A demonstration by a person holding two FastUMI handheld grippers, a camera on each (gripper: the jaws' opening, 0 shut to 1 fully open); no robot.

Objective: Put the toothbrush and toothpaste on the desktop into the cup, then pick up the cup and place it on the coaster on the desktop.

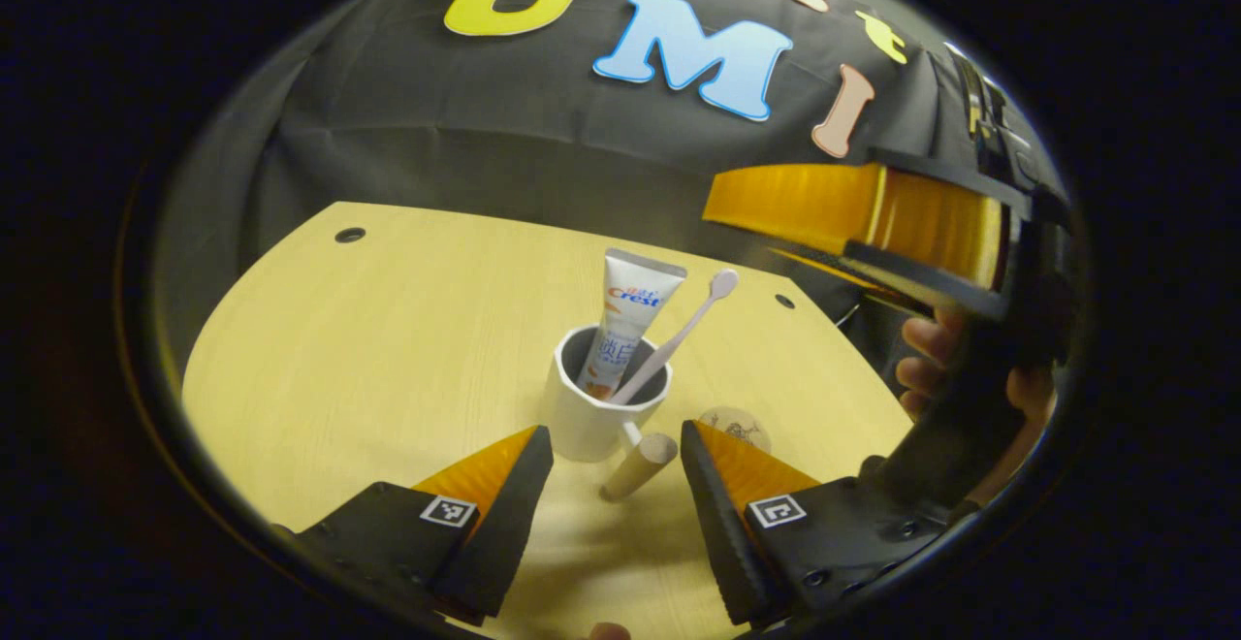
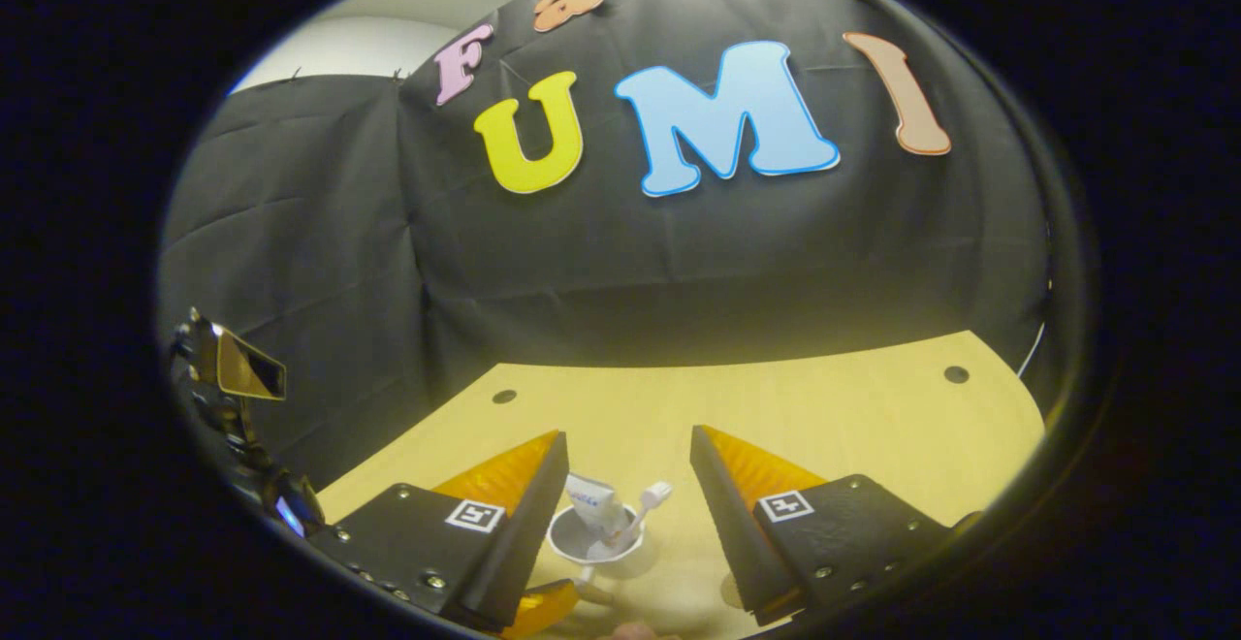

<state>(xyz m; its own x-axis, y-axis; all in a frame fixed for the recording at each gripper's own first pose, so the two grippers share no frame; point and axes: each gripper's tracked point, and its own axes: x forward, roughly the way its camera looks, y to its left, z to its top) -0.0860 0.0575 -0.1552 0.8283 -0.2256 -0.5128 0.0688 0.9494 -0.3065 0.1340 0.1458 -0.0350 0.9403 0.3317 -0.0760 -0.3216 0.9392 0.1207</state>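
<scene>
A white cup (image 1: 591,407) stands on the wooden desktop (image 1: 388,349), a white toothpaste tube (image 1: 632,315) and a pale toothbrush (image 1: 684,330) upright inside it. Its wooden handle (image 1: 640,465) points toward my left gripper (image 1: 616,451), which is open; the handle lies between the fingertips, untouched. A round printed coaster (image 1: 734,424) peeks out just right of the cup. My right gripper (image 2: 628,461) hangs open well above the cup (image 2: 593,538), with the toothpaste tube (image 2: 591,499) and toothbrush (image 2: 652,499) seen from above. In the left gripper view it appears at the upper right (image 1: 873,213), held by a hand (image 1: 931,349).
The desktop has small dark holes (image 1: 349,234) (image 1: 783,301) near its far edge, and the black cloth wall rises right behind it. A dark stand with a shiny part (image 2: 238,368) sits off the table's left side in the right gripper view.
</scene>
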